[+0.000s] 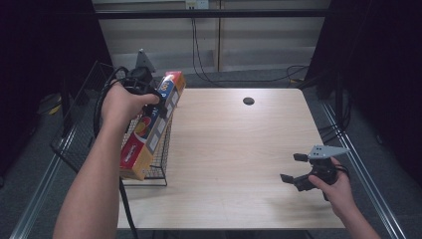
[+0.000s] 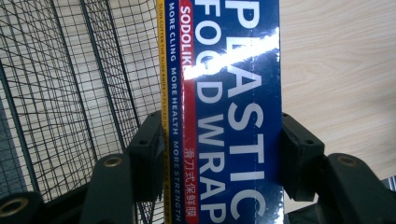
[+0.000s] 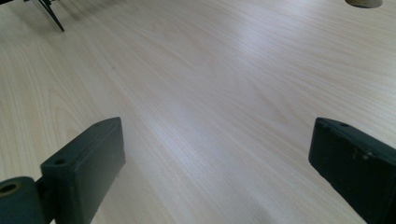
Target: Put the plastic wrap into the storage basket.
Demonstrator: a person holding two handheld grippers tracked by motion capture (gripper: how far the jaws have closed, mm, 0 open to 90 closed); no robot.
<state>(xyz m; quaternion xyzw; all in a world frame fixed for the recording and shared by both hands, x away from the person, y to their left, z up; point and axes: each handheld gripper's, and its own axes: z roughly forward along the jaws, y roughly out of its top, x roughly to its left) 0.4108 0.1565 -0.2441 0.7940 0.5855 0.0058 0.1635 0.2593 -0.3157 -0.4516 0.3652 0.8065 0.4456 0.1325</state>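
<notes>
The left hand-held gripper (image 1: 161, 102) is clamped across the width of a long, rectangular cardboard box of plastic food wrap (image 1: 149, 127), printed blue, red and yellow. The box lies tilted over the right edge of a black wire-mesh basket (image 1: 84, 129), which stands at the left side of the pale wood-grain bench (image 1: 239, 154). In the left gripper view, both black jaws press flat against the box's (image 2: 233, 112) opposite long sides, with the basket mesh (image 2: 70, 93) beside it. The box is judged light and stiff but crushable, with a glossy, possibly slippery surface; a grip across the narrow faces near mid-length should limit swing. The right hand-held gripper (image 1: 294, 166) hovers well to the right of the basket, jaws spread and holding nothing.
</notes>
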